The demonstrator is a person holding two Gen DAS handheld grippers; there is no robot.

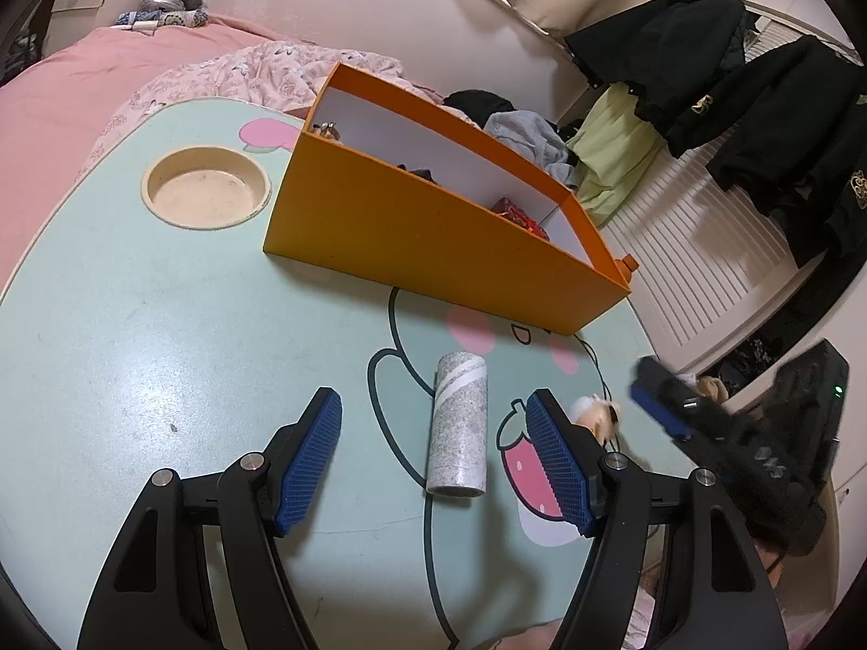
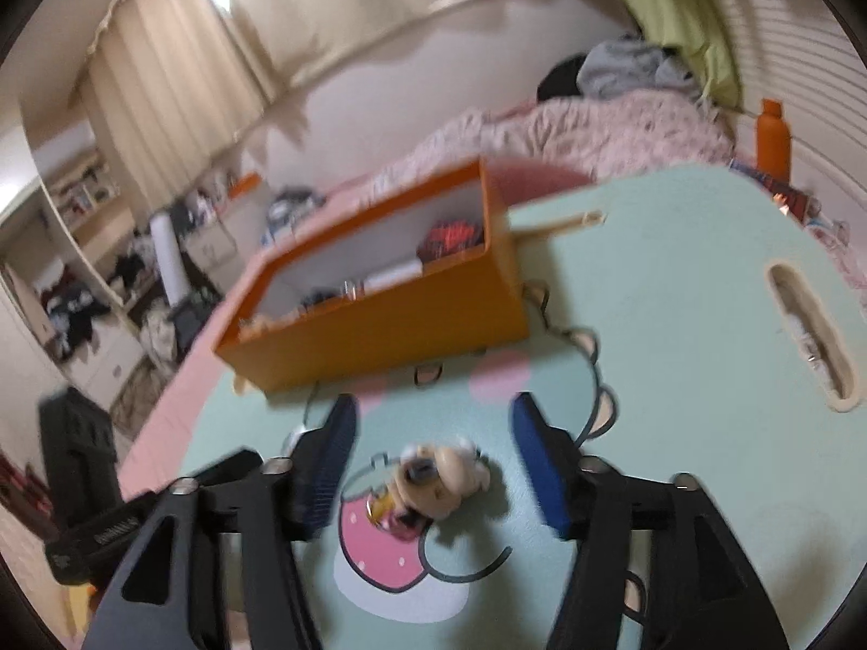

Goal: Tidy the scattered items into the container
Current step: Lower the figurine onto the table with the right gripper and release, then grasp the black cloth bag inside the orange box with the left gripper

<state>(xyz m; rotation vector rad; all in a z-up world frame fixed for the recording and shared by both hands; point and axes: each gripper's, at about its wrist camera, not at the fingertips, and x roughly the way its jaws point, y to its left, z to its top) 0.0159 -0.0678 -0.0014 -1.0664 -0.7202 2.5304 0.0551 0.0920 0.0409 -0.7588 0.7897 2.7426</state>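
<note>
A pale green table [image 1: 162, 325] with a smooth, printed cartoon top is seen from two wrist cameras. The landmark is an orange box [image 1: 412, 238], rectangular, open-topped, with stiff flat walls and a white lining; small dark and red items are seen inside it.

In front of the box, a speckled grey cylinder [image 1: 458, 428] with white diagonal stripes is laid on its side. It is framed by the left gripper [image 1: 439, 466], whose ribbed blue pads [image 1: 309, 466] are spread wide on either side, apart from it; nothing is grasped.

To the right of the cylinder, further from the box, a small beige toy figure [image 2: 439, 479] with rounded, soft-looking shapes is lying on the table. It is bracketed by the right gripper [image 2: 433, 466], whose jaws are released, with gaps on both sides of the toy. This view is blurred.

A round, shallow recess [image 1: 206, 192] is sunk into the table left of the box.
</note>
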